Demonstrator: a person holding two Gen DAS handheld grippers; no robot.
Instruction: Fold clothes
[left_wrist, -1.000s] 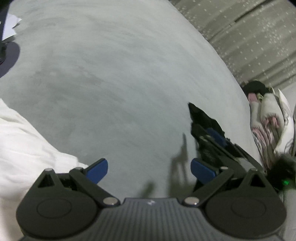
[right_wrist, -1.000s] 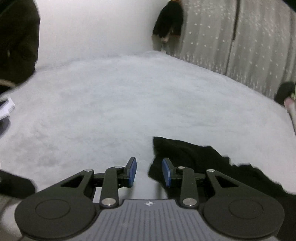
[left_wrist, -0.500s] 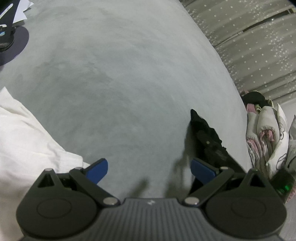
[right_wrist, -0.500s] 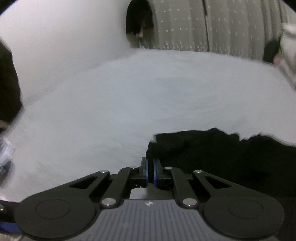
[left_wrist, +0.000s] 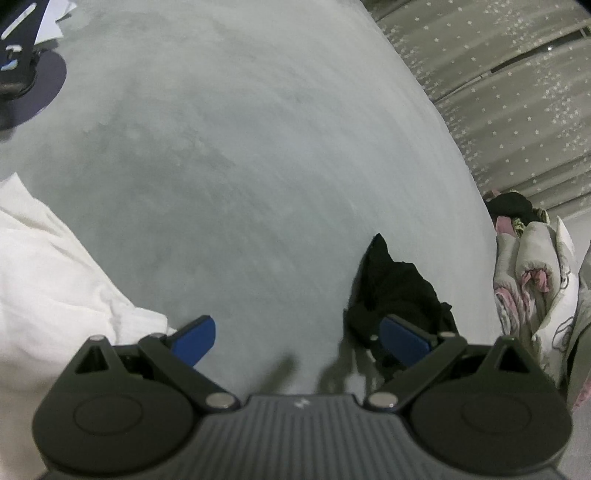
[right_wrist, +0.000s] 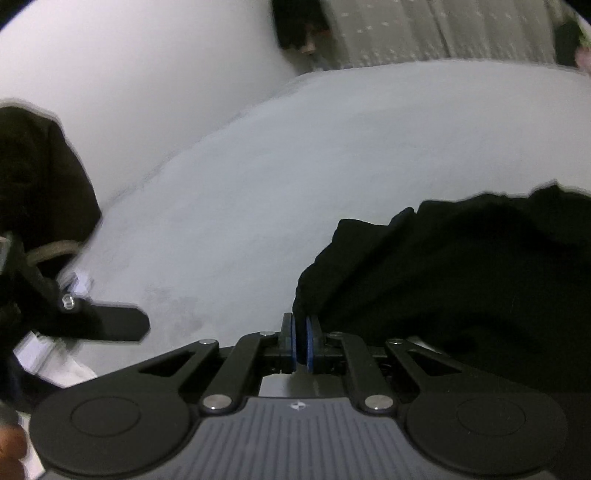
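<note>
My right tongs (right_wrist: 299, 341) are pressed together, blue pads nearly touching, on what looks like the near-left edge of the black garment (right_wrist: 461, 280); the pinched cloth itself is too dark to make out. From there the garment spreads to the right across the grey bed (right_wrist: 295, 166), its long axis running left to right in this view, with a blunt corner pointing left just above my pads.

My left tongs (left_wrist: 297, 338) are spread wide with nothing between them, over bare bed (left_wrist: 240, 166). Behind their right finger (left_wrist: 404, 341) the same black garment (left_wrist: 395, 288) rises in a crumpled heap, its tip pointing away from me. White fabric (left_wrist: 48, 280) lies at my near left. Farther off, a bundle of pink-and-grey bedding (left_wrist: 532, 266) sits at the bed's right edge, with star-dotted curtains (left_wrist: 509, 96) beyond.
</note>
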